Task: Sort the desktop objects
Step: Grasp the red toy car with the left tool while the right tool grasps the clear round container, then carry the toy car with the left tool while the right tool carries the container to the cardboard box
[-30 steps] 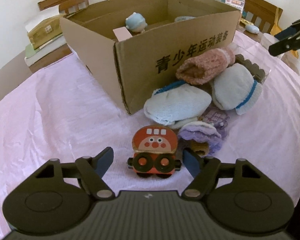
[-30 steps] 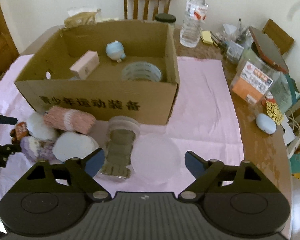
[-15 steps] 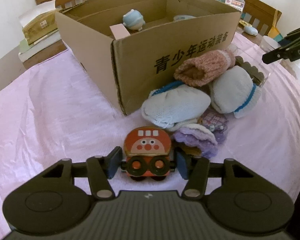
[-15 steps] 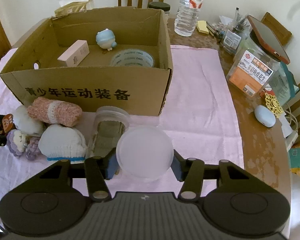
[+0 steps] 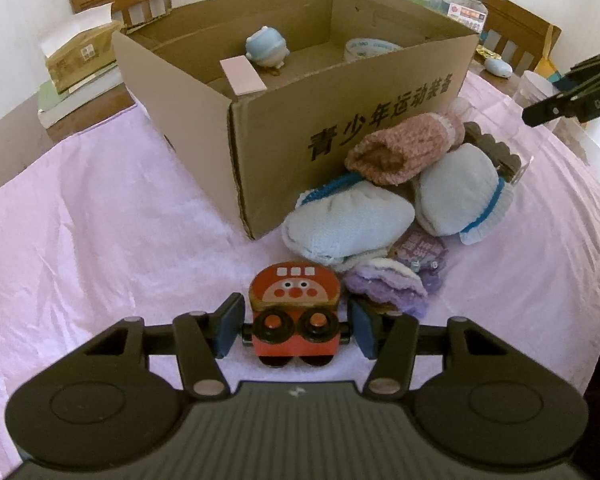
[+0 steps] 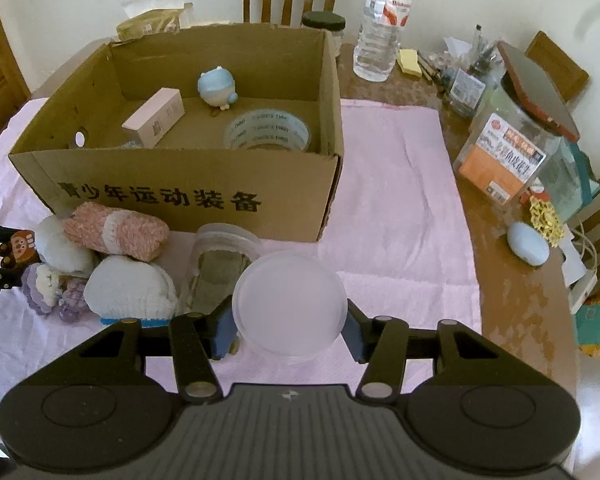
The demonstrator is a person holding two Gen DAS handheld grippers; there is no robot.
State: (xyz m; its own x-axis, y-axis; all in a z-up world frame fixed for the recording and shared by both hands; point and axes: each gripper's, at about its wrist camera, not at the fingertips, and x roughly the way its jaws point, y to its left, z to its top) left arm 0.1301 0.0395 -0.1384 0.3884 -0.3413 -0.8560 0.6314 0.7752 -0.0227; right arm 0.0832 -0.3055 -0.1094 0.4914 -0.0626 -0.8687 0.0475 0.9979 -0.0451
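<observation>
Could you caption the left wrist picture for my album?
Left gripper closes on a red toy train before a cardboard box.

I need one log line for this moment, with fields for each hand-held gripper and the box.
left hand-held gripper: shut on toy train | right hand-held gripper: shut on round lid | cardboard box: open

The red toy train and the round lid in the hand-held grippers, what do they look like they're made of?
Red toy train: probably painted wood, going by the glossy red and black paint and what looks like bare tan edge around the face; painted plastic is possible.
Round lid: likely frosted translucent plastic, with a matte, milky surface that lets the pink cloth show faintly through.
</observation>
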